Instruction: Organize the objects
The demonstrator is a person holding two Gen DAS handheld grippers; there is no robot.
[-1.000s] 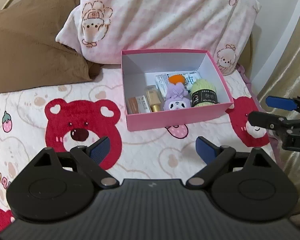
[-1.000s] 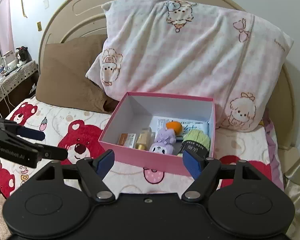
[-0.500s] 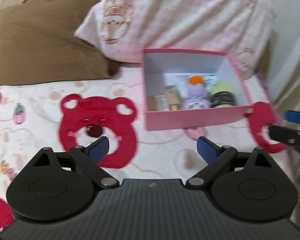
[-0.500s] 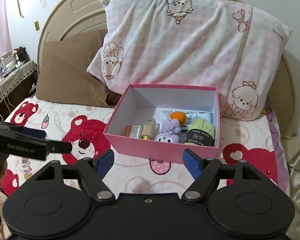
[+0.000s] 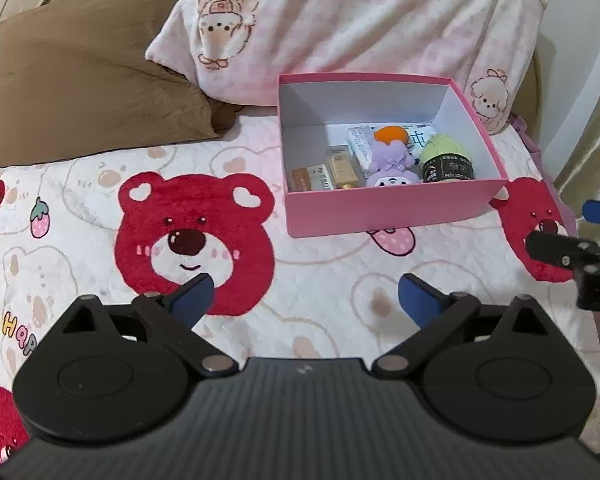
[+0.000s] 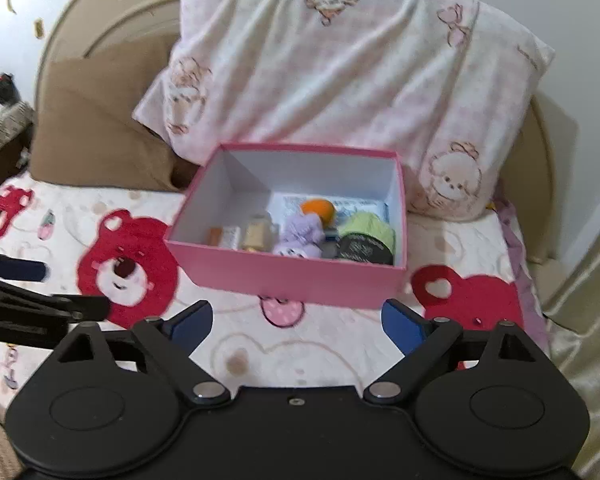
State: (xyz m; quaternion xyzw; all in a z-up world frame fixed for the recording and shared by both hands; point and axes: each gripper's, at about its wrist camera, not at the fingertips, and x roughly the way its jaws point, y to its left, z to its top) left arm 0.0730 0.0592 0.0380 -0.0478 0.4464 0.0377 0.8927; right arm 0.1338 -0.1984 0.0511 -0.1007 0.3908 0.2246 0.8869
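My left gripper (image 5: 304, 300) and right gripper (image 6: 296, 322) both hover spread wide, holding nothing, above the bear-print blanket (image 5: 100, 200). Beyond them the pink box (image 5: 392, 210) sits on the blanket with a purple plush (image 5: 388, 162), green yarn (image 5: 446, 158) and small packets inside, just before the pillows (image 5: 340, 28).

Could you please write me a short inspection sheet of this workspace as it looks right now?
Surface: bear-print blanket over the bed.
Job's things: pink box, open, holding green yarn ball, purple plush toy, orange ball, small bottle and small cartons.
Clutter: nothing seen outside the box.
Grippers: left claw and right claw both open, empty, short of the box.
Cables: nothing seen.
Surroundings: pink pillow, brown pillow, headboard.
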